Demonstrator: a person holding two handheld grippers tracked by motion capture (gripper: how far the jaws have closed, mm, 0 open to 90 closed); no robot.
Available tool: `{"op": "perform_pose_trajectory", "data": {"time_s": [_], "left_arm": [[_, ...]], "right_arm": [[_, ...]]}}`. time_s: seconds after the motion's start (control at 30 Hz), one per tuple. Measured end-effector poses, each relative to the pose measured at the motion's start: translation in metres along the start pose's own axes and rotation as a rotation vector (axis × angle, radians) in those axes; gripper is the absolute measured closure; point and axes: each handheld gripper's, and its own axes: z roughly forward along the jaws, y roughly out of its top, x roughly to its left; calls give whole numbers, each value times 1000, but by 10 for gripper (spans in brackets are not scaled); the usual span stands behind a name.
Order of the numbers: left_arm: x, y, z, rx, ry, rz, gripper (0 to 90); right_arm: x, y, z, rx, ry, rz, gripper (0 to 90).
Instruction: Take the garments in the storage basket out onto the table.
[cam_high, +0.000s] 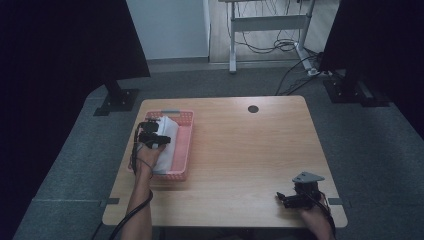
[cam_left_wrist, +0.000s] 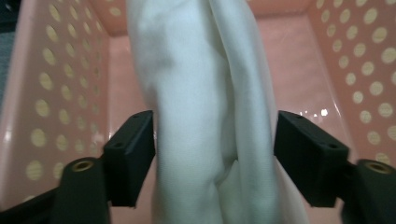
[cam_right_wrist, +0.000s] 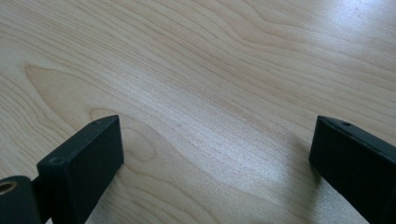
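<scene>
A pink perforated basket (cam_high: 186, 142) stands at the table's left side with a folded white cloth (cam_high: 169, 131) in it. My left gripper (cam_high: 150, 129) reaches down into the basket over the cloth. In the left gripper view the white cloth (cam_left_wrist: 201, 93) fills the gap of the left gripper (cam_left_wrist: 215, 128), both jaws pressing on its sides, and the basket wall (cam_left_wrist: 51, 93) rises on either side. My right gripper (cam_high: 281, 198) rests near the table's front right corner. In the right gripper view this gripper (cam_right_wrist: 217, 135) is open over bare wood.
The wooden table (cam_high: 240, 150) has a round dark cable hole (cam_high: 253, 109) near its far edge. Dark panels on stands flank the table at the back left and back right. A desk frame with cables stands on the floor beyond.
</scene>
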Motion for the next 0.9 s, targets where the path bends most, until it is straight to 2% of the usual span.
{"op": "perform_pose_trajectory", "data": {"time_s": [0.2,0.33,0.43,0.5,0.77,0.9], "left_arm": [[1,-1,-1,3,-10,1,536],[3,0,-3,8,-17,-18,657],[2,1,-4,12,-13,-40,685],[1,2,-5,15,-10,-40,694],[-1,7,-11,23,18,-80,696],[-2,10,-15,28,18,-89,695]], "right_arm": [[0,0,0,0,1,-1,27],[0,0,0,0,1,0,27],[0,0,0,0,1,0,26],[0,0,0,0,1,-1,27],[0,0,0,0,1,0,27],[0,0,0,0,1,0,27]]}}
